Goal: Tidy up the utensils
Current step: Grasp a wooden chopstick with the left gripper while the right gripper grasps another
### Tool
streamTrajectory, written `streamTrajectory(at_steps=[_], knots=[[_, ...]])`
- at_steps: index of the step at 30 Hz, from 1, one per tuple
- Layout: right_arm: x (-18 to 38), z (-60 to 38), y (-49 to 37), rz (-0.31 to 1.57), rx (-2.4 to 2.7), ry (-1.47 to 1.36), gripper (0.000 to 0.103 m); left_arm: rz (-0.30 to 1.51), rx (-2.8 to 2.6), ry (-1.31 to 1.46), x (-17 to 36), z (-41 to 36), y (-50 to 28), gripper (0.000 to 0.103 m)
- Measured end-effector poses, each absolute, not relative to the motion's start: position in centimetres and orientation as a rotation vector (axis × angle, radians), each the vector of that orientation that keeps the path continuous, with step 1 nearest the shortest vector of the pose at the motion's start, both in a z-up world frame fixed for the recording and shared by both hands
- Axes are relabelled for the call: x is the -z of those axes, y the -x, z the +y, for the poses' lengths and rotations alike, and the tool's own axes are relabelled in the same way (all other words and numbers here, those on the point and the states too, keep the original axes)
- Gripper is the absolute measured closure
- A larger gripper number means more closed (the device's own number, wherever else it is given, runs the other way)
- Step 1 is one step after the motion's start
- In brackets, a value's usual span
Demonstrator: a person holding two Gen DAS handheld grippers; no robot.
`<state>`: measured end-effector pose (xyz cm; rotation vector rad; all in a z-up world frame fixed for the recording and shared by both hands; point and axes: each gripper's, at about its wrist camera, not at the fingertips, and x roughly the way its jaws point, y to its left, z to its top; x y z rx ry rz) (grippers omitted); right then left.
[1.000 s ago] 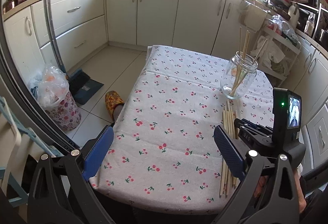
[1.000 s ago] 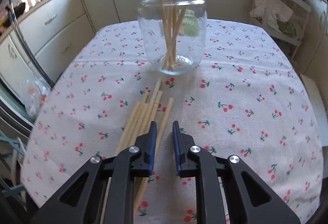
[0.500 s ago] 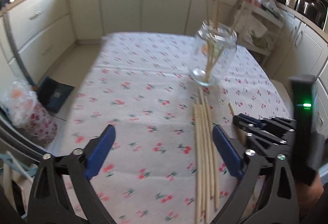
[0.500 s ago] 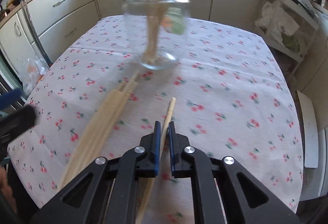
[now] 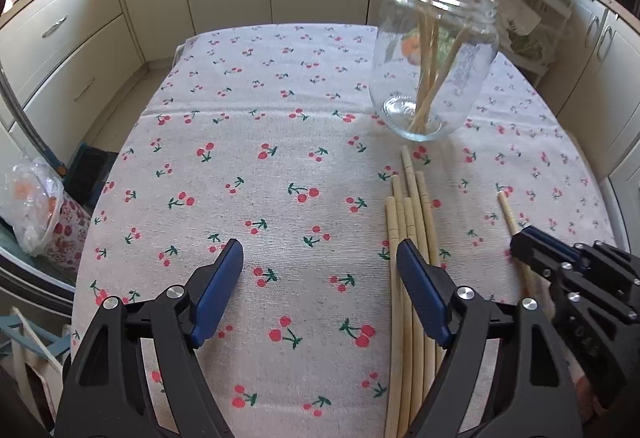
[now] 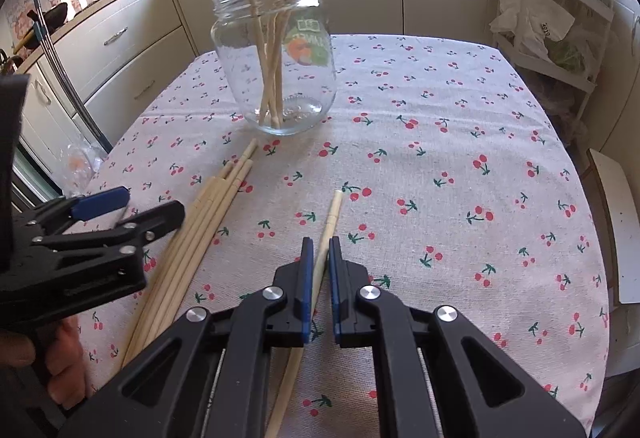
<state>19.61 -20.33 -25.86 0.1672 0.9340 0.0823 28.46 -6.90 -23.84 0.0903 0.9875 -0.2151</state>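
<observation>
The right gripper (image 6: 319,270) was pressed together on a single pale wooden chopstick (image 6: 331,215) that lay apart from the rest on the desk (image 6: 460,173), which was covered in a cherry-print cloth. To do this step well, the judgement was that the stick should be lifted by its gripped middle, tipped upright, and lowered thin end first through the mouth of the clear glass jar (image 6: 276,65) without knocking the rim, since the jar looked light and already leaned with four sticks inside.

The left gripper (image 5: 320,278) stood spread and its jaws had just been closing, with nothing between them but bare cloth; its right finger (image 5: 420,290) sat just beside the bundle of loose pale chopsticks (image 5: 408,222). It would have needed to shift over the bundle and pinch one stick only, not several.

The chopsticks were slim, straight, light-coloured wood with squared butt ends. The bundle lay side by side, touching, pointing toward the jar, which stood near the desk's far side.
</observation>
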Motion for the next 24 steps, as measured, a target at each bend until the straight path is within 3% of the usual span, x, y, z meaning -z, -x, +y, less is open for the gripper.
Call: streamTrajectory(at_steps=[9,11,16,21,24], knots=[[26.0,-20.6,-19.6,0.931,-0.094,-0.192,0.094,0.974,0.2,-0.123,23.9,-7.8,-29.1,0.028],[26.0,-20.7,-19.5,0.931,-0.097,-0.197,0.094,0.979,0.194,-0.129,23.9,-7.6,-29.1,0.034],[26.0,-20.7,-19.5,0.932,-0.098,-0.201,0.094,0.989,0.208,-0.131,23.9,-7.0,-28.9,0.035],[25.9,-20.4,-19.8,0.938,-0.105,-0.196,0.093,0.98,0.228,-0.16,24.2,-8.1,-28.8,0.046],[25.9,-20.1,-19.8,0.943,-0.113,-0.187,0.093,0.979,0.242,-0.159,24.1,-8.3,-28.7,0.063]])
